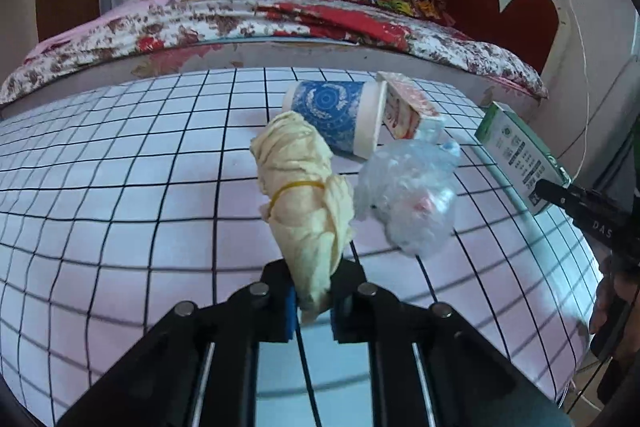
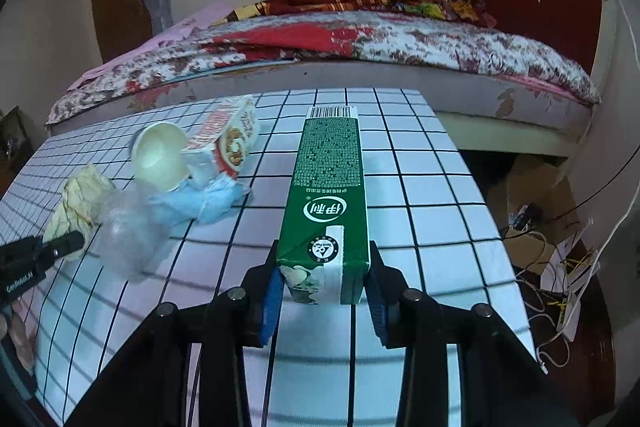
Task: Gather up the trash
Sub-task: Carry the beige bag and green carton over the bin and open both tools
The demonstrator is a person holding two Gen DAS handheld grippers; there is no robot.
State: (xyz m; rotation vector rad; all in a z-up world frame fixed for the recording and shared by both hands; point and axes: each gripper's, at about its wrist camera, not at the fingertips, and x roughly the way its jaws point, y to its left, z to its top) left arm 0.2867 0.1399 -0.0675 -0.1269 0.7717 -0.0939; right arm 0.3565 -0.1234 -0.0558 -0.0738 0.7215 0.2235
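We cannot see the near end of the yellow cloth roll (image 1: 298, 195), which sits hidden between the left tongs (image 1: 314, 311). The green carton (image 2: 328, 199) hides its underside from us. The clear plastic bag (image 1: 408, 195) blurs whatever is inside. The worktop (image 2: 440, 211) is cut off at the bottom edge.

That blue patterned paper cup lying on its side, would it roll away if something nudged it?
Probably a little. The paper cup lies on its side, so its round wall could roll, likely curving since it tapers. The small carton beside its rim and the yellow cloth bundle against it may stop it. It looks empty, so probably light and easily crushed.
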